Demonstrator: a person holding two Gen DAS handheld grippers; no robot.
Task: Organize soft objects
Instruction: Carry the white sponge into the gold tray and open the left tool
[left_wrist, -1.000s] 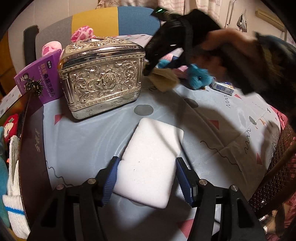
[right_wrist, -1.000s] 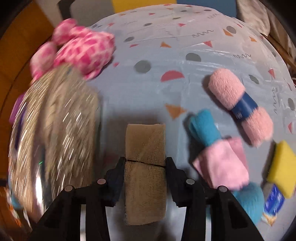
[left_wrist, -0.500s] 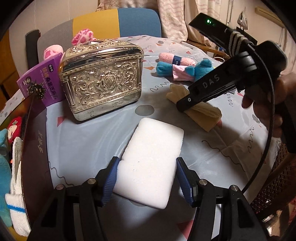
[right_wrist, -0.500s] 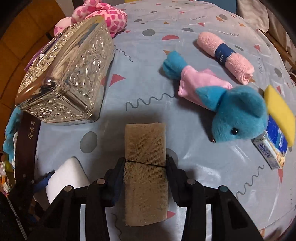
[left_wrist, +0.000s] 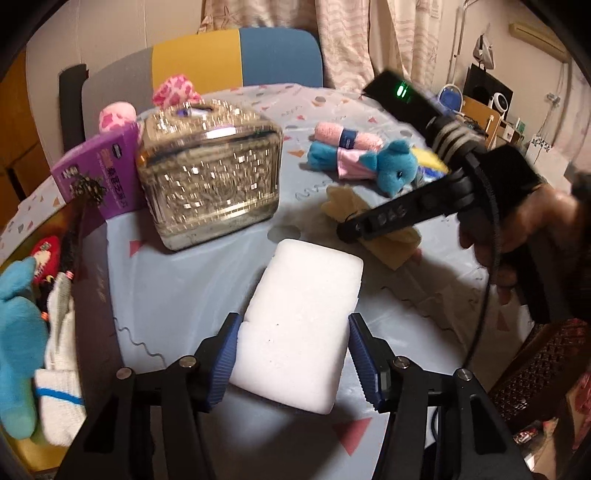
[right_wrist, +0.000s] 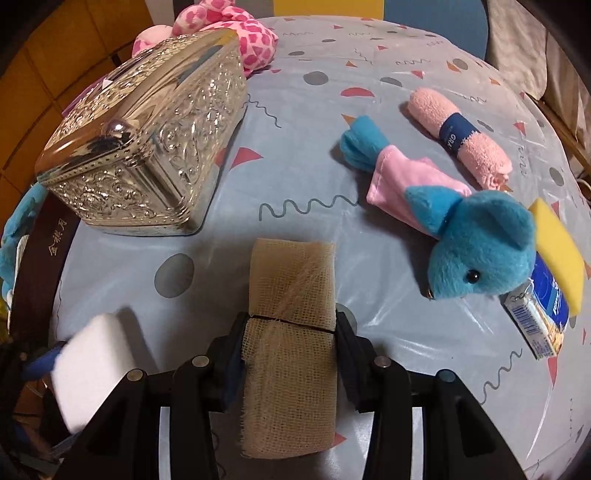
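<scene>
My left gripper (left_wrist: 293, 354) is shut on a white sponge (left_wrist: 303, 325), held just above the blue patterned table. My right gripper (right_wrist: 290, 334) is shut on a folded tan gauze cloth (right_wrist: 291, 332), held low over the table; it also shows in the left wrist view (left_wrist: 369, 225), to the right beyond the sponge. The sponge shows at lower left in the right wrist view (right_wrist: 92, 362). A blue plush toy (right_wrist: 476, 243), a rolled pink towel (right_wrist: 458, 136) and a yellow sponge (right_wrist: 557, 254) lie on the table to the right.
An ornate silver box (left_wrist: 210, 177) stands on the table at left, with a purple packet (left_wrist: 99, 173) and a pink spotted plush (right_wrist: 243, 37) behind it. A dark box (left_wrist: 22, 314) at far left holds soft toys and socks. A small carton (right_wrist: 535, 317) lies right.
My right gripper has drawn back from the far soft toys toward the near table with the gauze. My left gripper keeps its hold on the sponge and has shifted slightly.
</scene>
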